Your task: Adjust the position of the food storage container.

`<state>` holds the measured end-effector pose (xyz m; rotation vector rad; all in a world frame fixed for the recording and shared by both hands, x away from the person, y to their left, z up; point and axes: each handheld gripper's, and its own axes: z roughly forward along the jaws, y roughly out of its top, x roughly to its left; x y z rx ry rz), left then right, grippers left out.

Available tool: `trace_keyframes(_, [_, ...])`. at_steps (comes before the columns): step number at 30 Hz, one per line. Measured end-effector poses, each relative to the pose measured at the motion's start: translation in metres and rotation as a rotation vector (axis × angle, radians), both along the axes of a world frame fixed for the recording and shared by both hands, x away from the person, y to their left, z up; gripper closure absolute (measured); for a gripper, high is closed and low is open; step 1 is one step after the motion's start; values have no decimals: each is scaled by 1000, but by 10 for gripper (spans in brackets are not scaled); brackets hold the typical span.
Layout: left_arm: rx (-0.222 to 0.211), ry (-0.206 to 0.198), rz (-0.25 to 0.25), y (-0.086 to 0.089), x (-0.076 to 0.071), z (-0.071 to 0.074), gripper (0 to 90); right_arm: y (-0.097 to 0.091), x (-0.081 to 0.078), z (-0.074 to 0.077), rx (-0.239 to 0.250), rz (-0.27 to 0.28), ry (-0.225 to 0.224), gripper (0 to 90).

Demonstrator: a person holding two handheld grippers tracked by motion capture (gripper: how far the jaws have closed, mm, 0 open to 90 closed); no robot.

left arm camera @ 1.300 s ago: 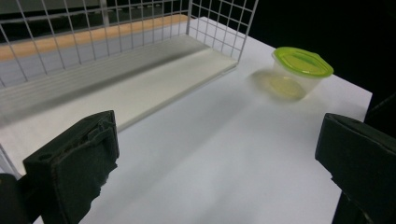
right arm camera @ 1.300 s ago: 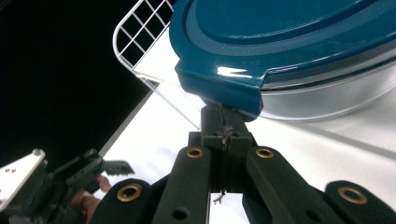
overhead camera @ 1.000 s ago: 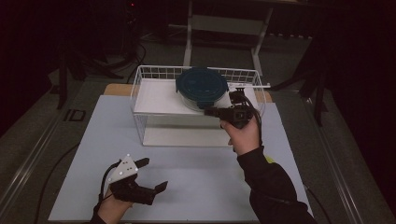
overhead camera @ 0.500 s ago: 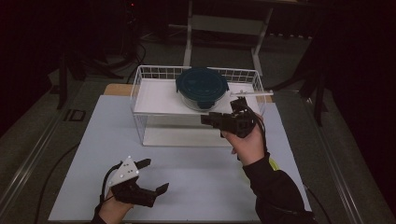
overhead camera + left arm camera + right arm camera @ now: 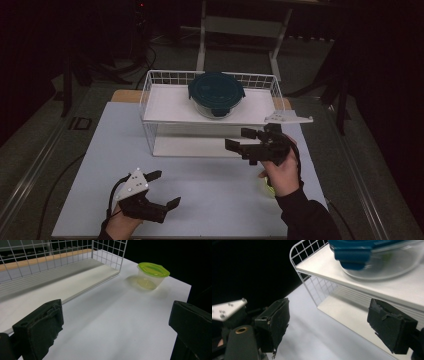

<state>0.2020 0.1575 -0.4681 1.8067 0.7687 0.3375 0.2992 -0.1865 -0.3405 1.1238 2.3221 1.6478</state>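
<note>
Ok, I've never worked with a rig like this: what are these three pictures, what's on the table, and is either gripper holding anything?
There is no robot arm here. A person holds a hand-held two-jaw gripper in each hand.

The high view looks down from above the person's side of the table. The left gripper is near the bottom left, the right gripper in front of the white wire rack. The other two pictures come from cameras riding on each gripper, looking along its black jaws.

On the rack's upper shelf sits a glass container with a dark blue lid. On the white table, the left gripper view shows a small clear container with a green lid.

Nothing is held. The left gripper's jaws stand open. The right gripper's jaws have just been opening and have nothing between them.
</note>
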Motion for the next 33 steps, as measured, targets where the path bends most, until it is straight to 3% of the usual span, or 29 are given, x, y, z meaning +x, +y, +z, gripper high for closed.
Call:
trace_keyframes(3, [1, -2, -3, 0, 0, -1, 0, -14, -4, -9, 5, 10, -26, 145])
trace_keyframes(5, [3, 0, -4, 0, 0, -1, 0, -24, -7, -15, -2, -12, -45, 139])
trace_keyframes(11, [0, 0, -8, 0, 1, -2, 0, -52, -14, -33, -23, -54, -16, 121])
trace_keyframes(16, [-5, 3, -9, 0, 1, -3, 0, -77, -17, -48, -11, -113, -17, 126])
trace_keyframes(26, [-12, 17, -30, -2, 2, -7, 0, -117, -22, -71, -38, -197, -26, 139])
trace_keyframes(33, [-7, 10, -44, -4, 1, -7, 0, -157, -27, -89, -46, -290, -28, 222])
